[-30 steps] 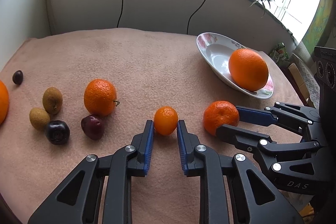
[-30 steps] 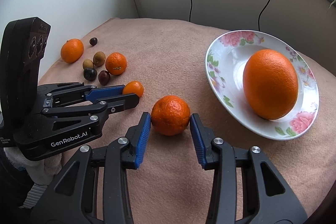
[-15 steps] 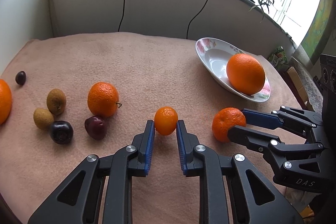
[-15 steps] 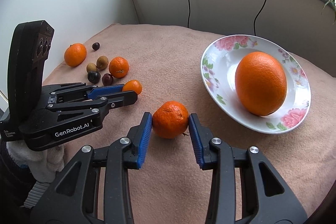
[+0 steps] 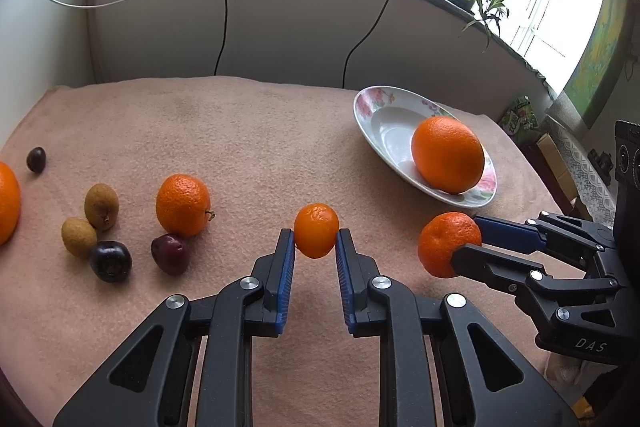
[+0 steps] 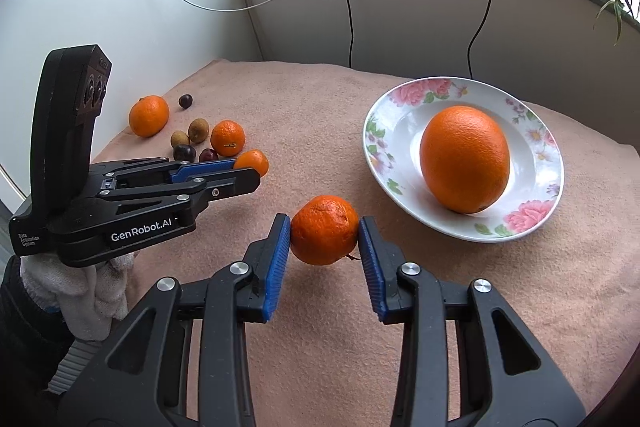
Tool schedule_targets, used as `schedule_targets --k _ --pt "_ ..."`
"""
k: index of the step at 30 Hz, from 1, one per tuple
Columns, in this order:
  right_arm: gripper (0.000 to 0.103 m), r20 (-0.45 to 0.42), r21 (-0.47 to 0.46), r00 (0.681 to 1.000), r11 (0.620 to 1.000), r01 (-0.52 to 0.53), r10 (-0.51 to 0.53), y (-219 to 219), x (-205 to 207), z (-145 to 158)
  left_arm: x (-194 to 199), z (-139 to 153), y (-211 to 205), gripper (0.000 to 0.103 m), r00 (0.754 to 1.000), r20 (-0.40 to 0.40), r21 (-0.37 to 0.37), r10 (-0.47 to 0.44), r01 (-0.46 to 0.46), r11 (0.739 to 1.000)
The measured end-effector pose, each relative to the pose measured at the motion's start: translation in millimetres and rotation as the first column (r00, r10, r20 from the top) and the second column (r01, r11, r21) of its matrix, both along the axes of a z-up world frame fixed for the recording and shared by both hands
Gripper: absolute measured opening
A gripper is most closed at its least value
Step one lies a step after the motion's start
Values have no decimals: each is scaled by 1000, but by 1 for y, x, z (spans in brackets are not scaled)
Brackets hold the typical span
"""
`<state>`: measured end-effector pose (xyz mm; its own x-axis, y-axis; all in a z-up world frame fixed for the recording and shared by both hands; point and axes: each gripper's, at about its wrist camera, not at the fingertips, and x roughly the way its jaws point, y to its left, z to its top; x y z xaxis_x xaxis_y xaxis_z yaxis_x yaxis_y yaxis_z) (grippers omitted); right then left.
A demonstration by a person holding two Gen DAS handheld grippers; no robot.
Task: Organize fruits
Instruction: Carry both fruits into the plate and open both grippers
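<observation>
The flowered plate [image 6: 536, 215] on the desk [image 6: 320, 99] holds one big orange [image 6: 464, 159], so fruit likely gathers there. Beside the plate, the right hand-held gripper [image 6: 325, 241] squeezes a mandarin [image 6: 325, 235]. Farther from the plate, the left hand-held gripper [image 5: 316, 241] pinches a smaller one [image 5: 316, 230].

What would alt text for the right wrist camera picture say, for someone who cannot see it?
The right tool grips a wrinkled mandarin between blue pads above a pink cloth. To its right a flowered plate holds a large orange; to its left the left tool grips a small smooth mandarin, with more fruit behind.
</observation>
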<state>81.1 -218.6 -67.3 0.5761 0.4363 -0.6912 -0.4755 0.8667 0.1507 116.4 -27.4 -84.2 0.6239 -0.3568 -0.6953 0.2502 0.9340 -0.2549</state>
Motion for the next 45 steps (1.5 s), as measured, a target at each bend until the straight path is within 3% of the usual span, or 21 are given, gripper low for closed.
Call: schedule_targets --k 16,29,45 --pt "36 40 28 991 991 129 -130 -60 -12 23 16 17 -35 19 997 38 -16 -65 66 998" --pt "36 58 33 968 969 244 -246 -107 15 27 30 22 -56 19 994 48 -9 -97 98 995" --pt "36 30 35 966 966 255 -256 -117 45 15 54 17 -71 19 994 28 28 -101 100 995"
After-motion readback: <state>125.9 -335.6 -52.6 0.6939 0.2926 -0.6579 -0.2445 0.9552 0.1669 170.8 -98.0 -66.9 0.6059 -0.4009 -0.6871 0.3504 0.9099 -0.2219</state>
